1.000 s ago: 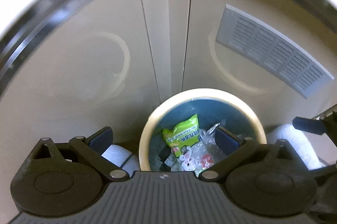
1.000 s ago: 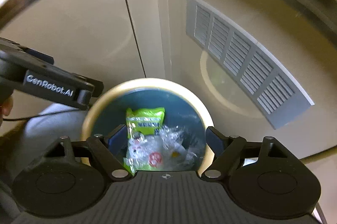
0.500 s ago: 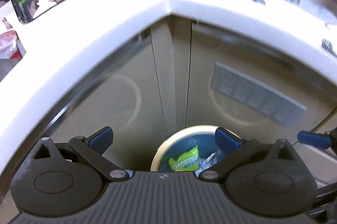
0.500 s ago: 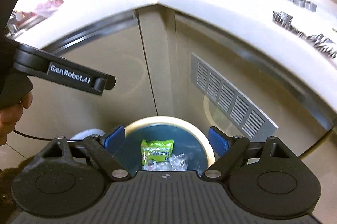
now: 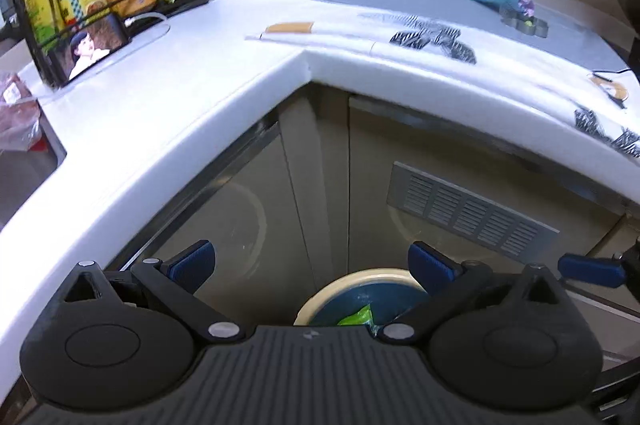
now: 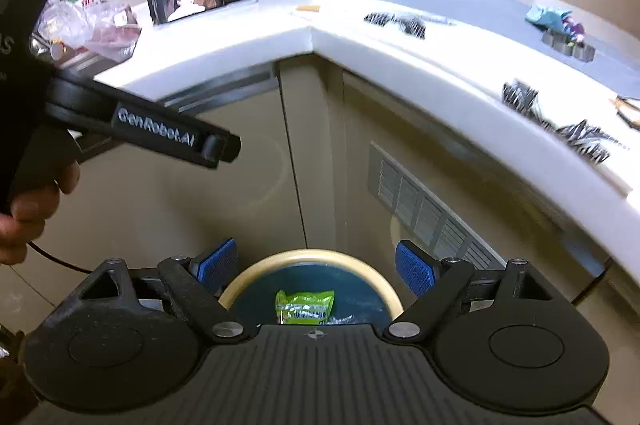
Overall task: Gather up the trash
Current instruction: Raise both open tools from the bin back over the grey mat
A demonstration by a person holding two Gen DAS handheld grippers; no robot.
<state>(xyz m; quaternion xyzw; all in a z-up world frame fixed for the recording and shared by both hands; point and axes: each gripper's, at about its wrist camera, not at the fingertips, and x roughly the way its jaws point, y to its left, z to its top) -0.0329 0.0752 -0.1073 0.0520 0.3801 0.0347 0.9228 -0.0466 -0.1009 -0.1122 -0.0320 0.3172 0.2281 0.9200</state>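
— What does your left camera show?
— My left gripper, fingers spread, holding nothing. Below, the bin stands at the cabinet corner, a green wrapper inside.
— And the right?
— My right gripper, spread too, empty. The green wrapper lies in the bin, long axis running left to right.

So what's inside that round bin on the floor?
In the cream-rimmed blue bin, a green snack wrapper and a bit of clear plastic show; the claw's body hides the rest.
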